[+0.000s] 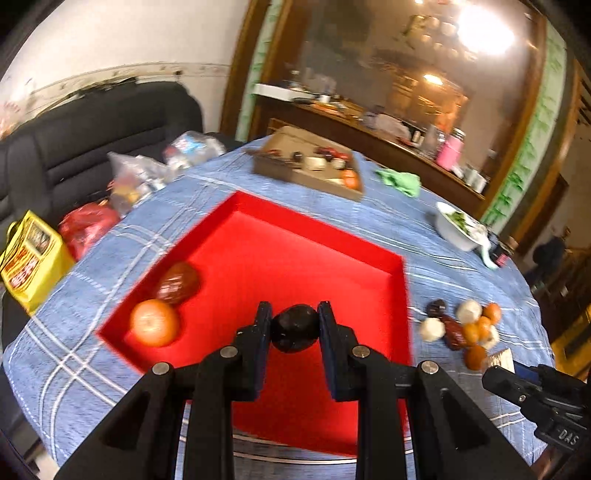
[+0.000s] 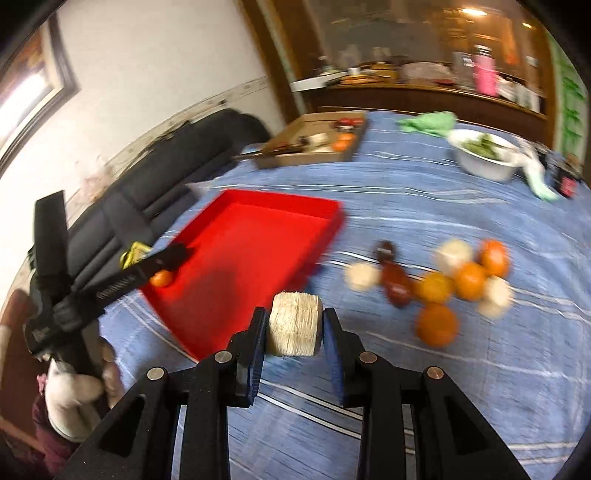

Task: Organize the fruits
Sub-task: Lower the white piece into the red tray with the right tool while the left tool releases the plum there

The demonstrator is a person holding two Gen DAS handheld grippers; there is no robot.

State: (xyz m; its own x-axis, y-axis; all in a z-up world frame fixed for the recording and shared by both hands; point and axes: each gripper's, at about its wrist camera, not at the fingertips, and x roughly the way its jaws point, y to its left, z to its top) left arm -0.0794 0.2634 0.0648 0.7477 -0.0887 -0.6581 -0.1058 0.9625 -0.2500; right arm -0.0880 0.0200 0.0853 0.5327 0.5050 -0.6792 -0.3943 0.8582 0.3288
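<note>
Surface: blue checked cloth (image 1: pixel 221 192), red tray (image 1: pixel 314 236) laid on it.
Left gripper (image 1: pixel 294 325): dark fruit (image 1: pixel 294 329) clamped over tray.
Right gripper (image 2: pixel 294 328): pale ridged block (image 2: pixel 294 325) clamped.

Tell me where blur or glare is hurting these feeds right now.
Left wrist view: ceiling-light glare blows out the top right; red tray edges smear slightly. Right wrist view: loose fruit pile is heavily motion-blurred, while the pale block in the gripper stays sharp.
</note>
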